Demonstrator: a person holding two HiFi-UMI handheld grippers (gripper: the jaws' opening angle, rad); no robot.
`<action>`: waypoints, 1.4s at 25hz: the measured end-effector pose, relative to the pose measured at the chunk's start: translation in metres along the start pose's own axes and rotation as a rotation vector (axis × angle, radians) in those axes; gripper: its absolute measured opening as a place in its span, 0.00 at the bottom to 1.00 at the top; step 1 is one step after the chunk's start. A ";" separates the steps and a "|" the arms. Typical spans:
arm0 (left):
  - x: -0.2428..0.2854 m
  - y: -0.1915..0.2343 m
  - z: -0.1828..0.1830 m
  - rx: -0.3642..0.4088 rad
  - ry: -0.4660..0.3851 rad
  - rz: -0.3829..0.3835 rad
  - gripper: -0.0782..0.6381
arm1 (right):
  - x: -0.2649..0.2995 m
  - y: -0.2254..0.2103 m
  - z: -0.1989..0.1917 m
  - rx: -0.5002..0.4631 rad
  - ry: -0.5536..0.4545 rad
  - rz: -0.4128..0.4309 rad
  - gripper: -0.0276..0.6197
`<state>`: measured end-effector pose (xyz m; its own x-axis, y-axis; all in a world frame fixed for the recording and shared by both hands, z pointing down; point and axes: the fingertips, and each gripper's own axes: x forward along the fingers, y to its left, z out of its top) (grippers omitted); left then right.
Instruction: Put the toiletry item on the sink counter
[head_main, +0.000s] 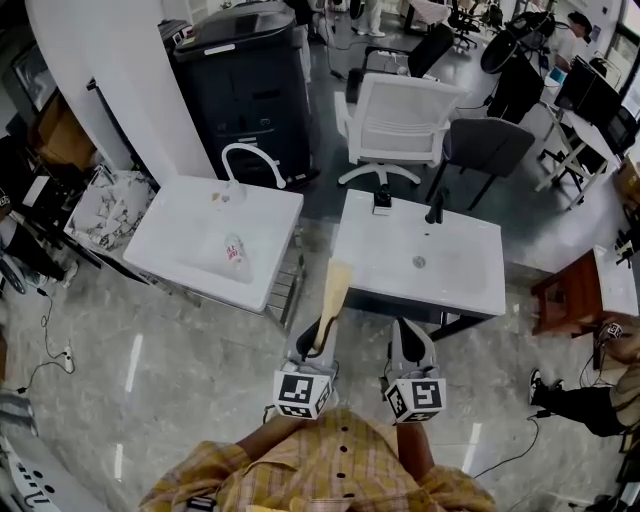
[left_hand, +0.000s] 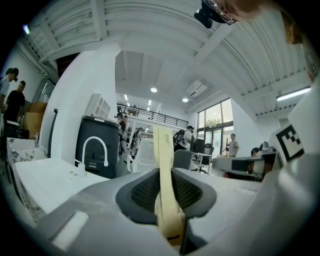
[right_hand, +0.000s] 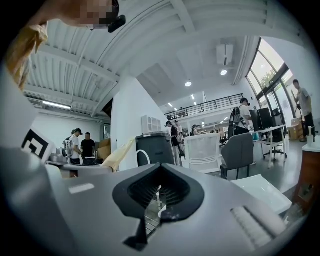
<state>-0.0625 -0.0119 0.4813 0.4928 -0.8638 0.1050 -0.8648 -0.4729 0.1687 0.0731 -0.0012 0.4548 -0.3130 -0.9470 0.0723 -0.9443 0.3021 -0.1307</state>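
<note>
Left tool (head_main: 318, 338) on flat, cream-yellow toiletry tube (head_main: 335, 288)

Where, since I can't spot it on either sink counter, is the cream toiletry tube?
Head view, lower centre: the cream tube is clamped in the left gripper, over the floor, by the right sink's front left corner.

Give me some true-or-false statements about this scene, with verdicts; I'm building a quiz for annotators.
1. The left gripper is shut on a cream tube. True.
2. The right gripper holds a bottle. False: nothing is between its jaws.
3. The left sink has a white faucet. True.
4. The right sink counter has a white faucet. False: it has a black faucet.
5. The left sink's basin is empty. False: a small container lies in it.
</note>
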 end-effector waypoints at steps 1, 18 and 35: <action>0.008 0.003 0.002 -0.002 -0.004 -0.002 0.21 | 0.008 -0.003 0.002 -0.005 -0.001 0.001 0.04; 0.106 0.047 0.002 -0.018 0.030 -0.002 0.21 | 0.105 -0.048 0.010 -0.019 -0.005 -0.015 0.04; 0.177 0.063 -0.026 -0.025 0.129 0.099 0.21 | 0.163 -0.096 -0.004 0.013 0.042 0.079 0.04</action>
<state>-0.0276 -0.1901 0.5362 0.4152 -0.8757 0.2466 -0.9078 -0.3810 0.1756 0.1125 -0.1844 0.4834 -0.3906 -0.9148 0.1030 -0.9152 0.3739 -0.1502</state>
